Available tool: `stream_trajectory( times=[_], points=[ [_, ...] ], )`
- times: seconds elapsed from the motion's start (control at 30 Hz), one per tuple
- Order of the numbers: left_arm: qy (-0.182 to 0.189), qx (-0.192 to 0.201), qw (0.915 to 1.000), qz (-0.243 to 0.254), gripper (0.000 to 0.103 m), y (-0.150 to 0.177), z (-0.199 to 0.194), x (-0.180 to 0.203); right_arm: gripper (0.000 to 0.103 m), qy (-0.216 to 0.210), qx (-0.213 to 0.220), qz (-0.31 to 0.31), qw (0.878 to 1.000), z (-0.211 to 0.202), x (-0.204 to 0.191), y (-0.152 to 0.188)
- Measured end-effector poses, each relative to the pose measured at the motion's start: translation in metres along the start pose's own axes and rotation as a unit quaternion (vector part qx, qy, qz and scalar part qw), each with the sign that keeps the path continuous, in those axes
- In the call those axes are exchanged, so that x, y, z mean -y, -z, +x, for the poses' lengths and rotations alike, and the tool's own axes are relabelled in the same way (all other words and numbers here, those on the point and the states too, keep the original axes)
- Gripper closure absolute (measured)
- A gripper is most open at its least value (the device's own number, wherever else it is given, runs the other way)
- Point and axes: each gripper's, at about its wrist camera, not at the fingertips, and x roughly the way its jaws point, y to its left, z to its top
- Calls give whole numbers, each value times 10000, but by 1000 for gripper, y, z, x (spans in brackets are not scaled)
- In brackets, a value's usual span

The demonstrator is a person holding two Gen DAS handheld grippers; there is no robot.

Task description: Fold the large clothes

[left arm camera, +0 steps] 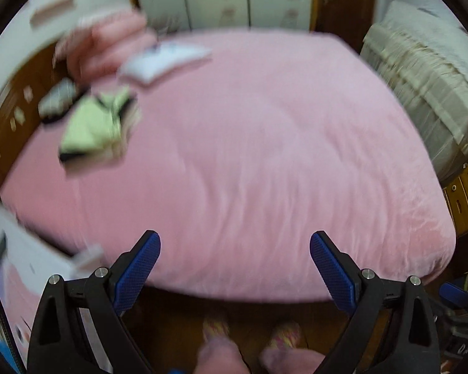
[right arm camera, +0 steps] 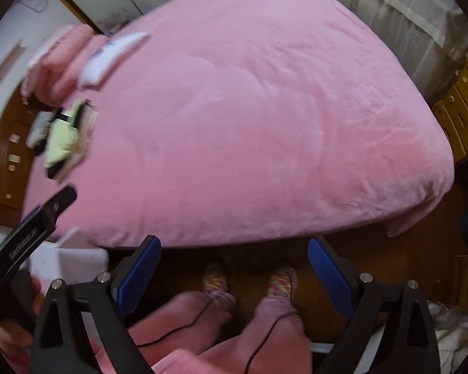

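Both claws are held above the foot edge of the bed (left arm camera: 265, 162), cameras tilted downward so that the floor and the person's feet appear between the fingers. The left claw (left arm camera: 235, 268) is spread wide: its two blue-padded fingers (left arm camera: 138, 269) stand well apart at 7 and 5 o'clock of the left wrist view, with nothing between them and no contact with the pink bedcover. The right claw (right arm camera: 234, 268) is likewise spread wide and empty, its fingers (right arm camera: 329, 272) framing the person's patterned slippers (right arm camera: 216, 279) and pink trouser legs (right arm camera: 202, 321) on the wooden floor. In the right wrist view the body of the left claw enters at 8 o'clock, gripped by a hand (right arm camera: 12, 321) at the lower left edge. The clothes lie at the far left of the bed, at 9 to 10 o'clock in both views and well apart from both claws: a folded light-green garment (left arm camera: 90, 127) with dark trim, a grey-and-black item (left arm camera: 57, 99) just beside it toward the headboard, a folded white piece (left arm camera: 162, 62) at 11 o'clock, and pink pillows (left arm camera: 109, 46) beyond that. Motion blur softens this group, so finer detail cannot be determined. A cream-covered piece of furniture (left arm camera: 421, 87) stands at 2 o'clock beside the bed.
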Motion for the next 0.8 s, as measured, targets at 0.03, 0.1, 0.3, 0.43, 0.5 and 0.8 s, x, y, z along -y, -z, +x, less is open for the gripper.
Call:
stream_trajectory(
  times=[0.03, 0.1, 0.3, 0.43, 0.5, 0.8],
  points=[
    [-35, 28, 10000, 62, 7, -6, -7, -1, 7, 25, 46, -29, 10000, -6, -6, -1],
    [107, -162, 9996, 187, 7, -14, -17, -4, 7, 50, 217, -208, 9995, -22, -22, -2],
    [212, -147, 9997, -14, 7, -2, -43, -17, 7, 66, 641, -595, 9961, -49, -55, -6],
    [214, -460, 9986, -162, 7, 15, -32, -25, 7, 319, 608, -716, 9951, -44, -65, 5],
    [71, -586, 9981, -147, 7, 22, -29, -29, 7, 428, 510, -756, 9949, -39, -72, 14],
    [-49, -429, 9988, -214, 7, 32, -40, -36, 7, 576, 647, -1008, 9911, -46, -86, 22]
  ],
)
